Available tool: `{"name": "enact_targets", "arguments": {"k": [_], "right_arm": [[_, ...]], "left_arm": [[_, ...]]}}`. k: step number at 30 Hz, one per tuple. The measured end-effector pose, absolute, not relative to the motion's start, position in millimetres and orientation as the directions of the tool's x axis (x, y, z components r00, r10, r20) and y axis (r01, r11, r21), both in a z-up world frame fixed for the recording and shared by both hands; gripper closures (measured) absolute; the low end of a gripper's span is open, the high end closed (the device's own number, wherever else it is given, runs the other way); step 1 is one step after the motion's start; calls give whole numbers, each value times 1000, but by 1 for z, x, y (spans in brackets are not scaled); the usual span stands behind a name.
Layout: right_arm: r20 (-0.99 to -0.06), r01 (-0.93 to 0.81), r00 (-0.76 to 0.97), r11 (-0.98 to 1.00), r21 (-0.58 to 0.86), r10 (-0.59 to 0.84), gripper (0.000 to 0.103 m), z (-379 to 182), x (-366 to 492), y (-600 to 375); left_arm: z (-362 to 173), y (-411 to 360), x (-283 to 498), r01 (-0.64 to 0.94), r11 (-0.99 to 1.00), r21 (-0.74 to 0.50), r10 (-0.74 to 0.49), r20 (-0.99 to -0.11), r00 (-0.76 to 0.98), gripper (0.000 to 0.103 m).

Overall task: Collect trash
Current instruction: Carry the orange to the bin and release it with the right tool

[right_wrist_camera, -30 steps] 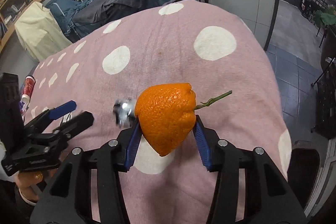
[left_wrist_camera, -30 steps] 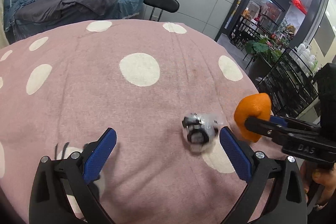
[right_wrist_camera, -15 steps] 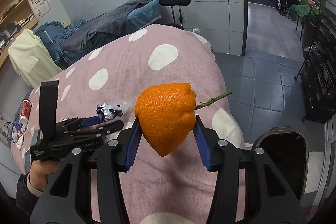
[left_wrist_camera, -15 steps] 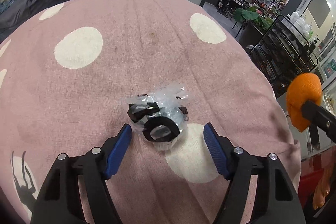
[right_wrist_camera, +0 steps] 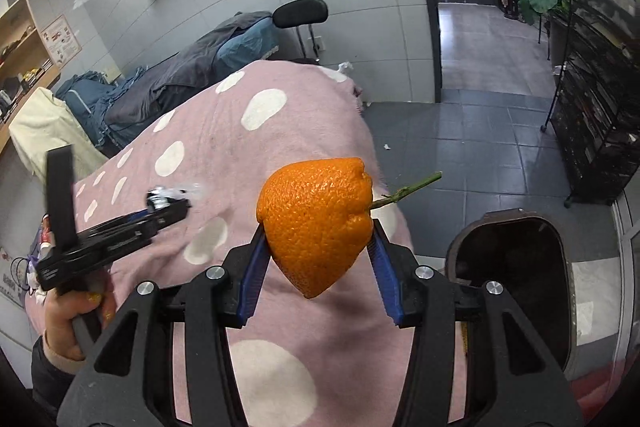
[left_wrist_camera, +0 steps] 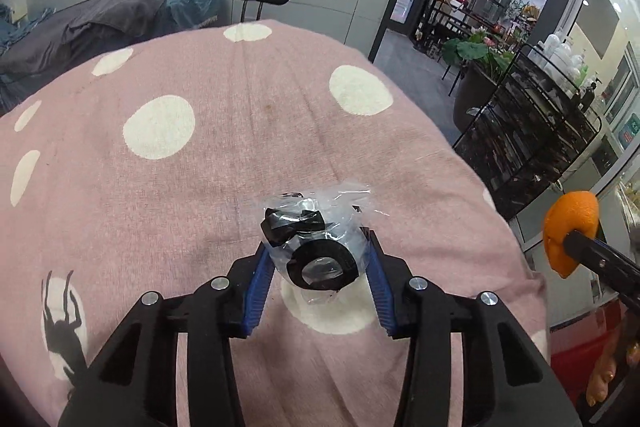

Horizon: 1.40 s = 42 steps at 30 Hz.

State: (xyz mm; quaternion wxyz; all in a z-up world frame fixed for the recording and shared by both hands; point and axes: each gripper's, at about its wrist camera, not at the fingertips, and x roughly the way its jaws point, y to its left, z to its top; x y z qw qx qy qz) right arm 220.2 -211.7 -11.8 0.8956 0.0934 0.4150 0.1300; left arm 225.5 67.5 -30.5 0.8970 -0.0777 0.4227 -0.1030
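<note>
My left gripper [left_wrist_camera: 316,259] has just closed its jaws on the crinkled clear plastic wrapper with black tape rings [left_wrist_camera: 314,247], on the pink dotted surface [left_wrist_camera: 200,167]; slick film could slip. My right gripper [right_wrist_camera: 318,251] clamps the orange peel [right_wrist_camera: 316,223]. Only the right view shows the dark bin [right_wrist_camera: 516,291].

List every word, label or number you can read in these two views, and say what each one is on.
Nothing here can be read with confidence.
Wall poster: pictures and print, too small to read.
Body of the left gripper: a pale line of lettering, too blurred to read.
Green sign behind the black rack: characters too blurred to read.
</note>
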Motion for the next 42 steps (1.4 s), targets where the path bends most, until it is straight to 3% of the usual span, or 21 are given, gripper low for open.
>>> {"name": "enact_targets", "arguments": {"k": [12,21,42], "right_arm": [[-708,-30,664,955,296,240,54,-24,183,-285],[-747,105,643,948,301,166,54,-53,163,-343],[-920,311,371,916,252,127,50,-207,205,-399]], "left_arm": [[13,5,166,246,922,-298,-382,-605,698,60],[20,-45,150,362,882,-302,-471,-565,677,59],[9,-110,140,477,827,-298,-553,-581,597,59]]}}
